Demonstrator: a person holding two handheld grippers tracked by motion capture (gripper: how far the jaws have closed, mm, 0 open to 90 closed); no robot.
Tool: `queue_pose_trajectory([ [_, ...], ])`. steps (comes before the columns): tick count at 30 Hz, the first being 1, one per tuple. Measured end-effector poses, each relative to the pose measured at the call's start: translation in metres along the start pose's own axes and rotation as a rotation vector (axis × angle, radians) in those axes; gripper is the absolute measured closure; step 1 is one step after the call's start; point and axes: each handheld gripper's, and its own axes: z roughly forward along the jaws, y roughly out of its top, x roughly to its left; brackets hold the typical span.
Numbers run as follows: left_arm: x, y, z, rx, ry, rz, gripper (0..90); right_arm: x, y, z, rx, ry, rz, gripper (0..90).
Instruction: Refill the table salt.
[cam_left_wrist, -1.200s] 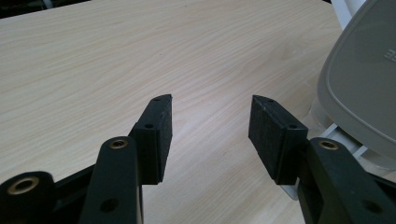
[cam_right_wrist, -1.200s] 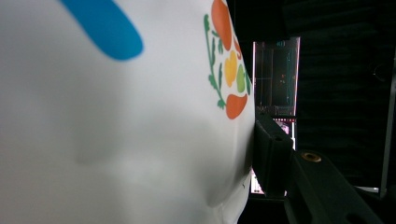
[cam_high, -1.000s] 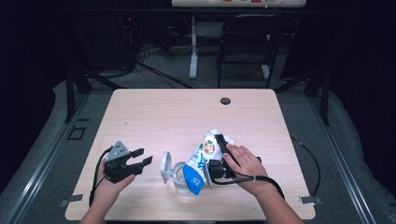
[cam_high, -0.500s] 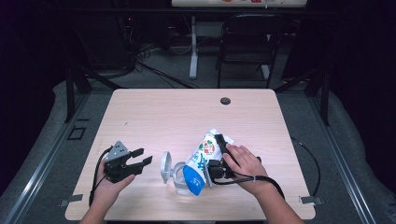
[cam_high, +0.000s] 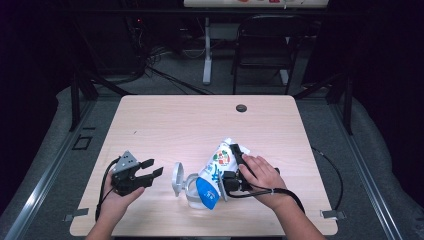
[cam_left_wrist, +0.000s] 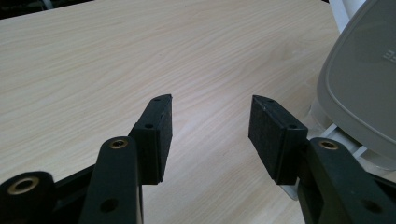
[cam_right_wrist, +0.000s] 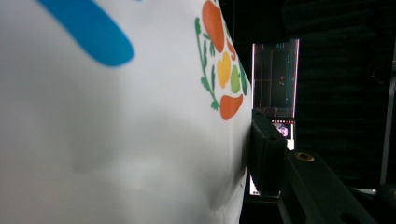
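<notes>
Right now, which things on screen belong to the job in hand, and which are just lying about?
In the job:
- white printed pouch, pinched by the right gripper
- clear container with its grey lid open, under the pouch
- left gripper, jaws open, holding nothing

Lying about:
- black chair behind the table
- loose cables on the floor

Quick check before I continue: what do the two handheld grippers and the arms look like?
Both are black two-jaw tools. The left gripper has a grey three-cornered plate on top, flat rectangular pads, brass-coloured screw holes and a black cable. The right gripper trails a black cable too. Forearms are bare.
</notes>
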Motion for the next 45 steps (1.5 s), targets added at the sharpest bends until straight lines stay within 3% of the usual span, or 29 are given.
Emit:
queue_pose_trajectory([
  [3, 0.0000, 0.0000, 0.0000, 0.000, 0.000, 0.000, 50.2, -0.0013, 0.0010, -0.0018, 0.024, -0.005, -0.020, 63.8],
  [5, 0.0000, 0.0000, 0.0000, -0.001, 0.000, 0.000, 50.2, 0.0000, 0.0000, 0.0000, 0.000, 0.000, 0.000, 63.9],
  [45, 0.0000, 0.0001, 0.0000, -0.002, -0.001, 0.001, 50.2, -0.0018, 0.0022, -0.0015, 0.003, -0.014, -0.019, 66.2],
])
